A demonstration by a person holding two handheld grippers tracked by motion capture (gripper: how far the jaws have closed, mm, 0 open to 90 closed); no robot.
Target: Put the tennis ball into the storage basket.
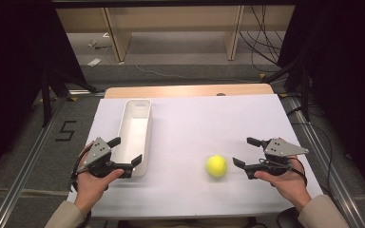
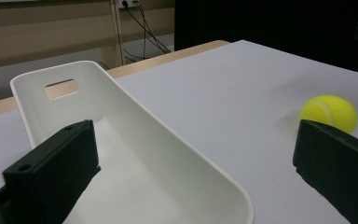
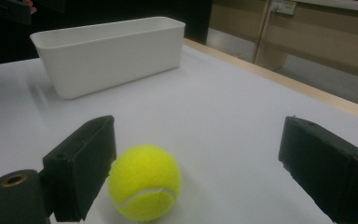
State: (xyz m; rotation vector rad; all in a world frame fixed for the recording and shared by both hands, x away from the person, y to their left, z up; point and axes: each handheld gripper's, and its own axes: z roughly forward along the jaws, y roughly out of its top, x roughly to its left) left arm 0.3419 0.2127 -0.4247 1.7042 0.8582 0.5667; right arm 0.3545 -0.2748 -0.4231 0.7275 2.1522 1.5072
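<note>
A yellow tennis ball (image 1: 216, 166) lies on the white table cover, right of centre and near the front. My right gripper (image 1: 243, 151) stands open just to its right, jaws pointing at it. In the right gripper view the ball (image 3: 144, 182) sits low between the wide jaws of the right gripper (image 3: 198, 135), close to the left one, with neither pad pressing on it. A long white bin (image 1: 123, 124) lies lengthwise at the left. My left gripper (image 1: 127, 150) is open at the bin's near end. In its own view the left gripper (image 2: 194, 135) straddles the wall of the bin (image 2: 135, 100), and the ball (image 2: 328, 112) shows beyond the right jaw.
A wooden table edge (image 1: 190, 90) runs along the far side of the white cover (image 1: 209, 123). Wooden shelving (image 1: 171, 28) and loose cables (image 1: 266, 42) lie on the floor behind. Metal rails (image 1: 28, 156) flank the table.
</note>
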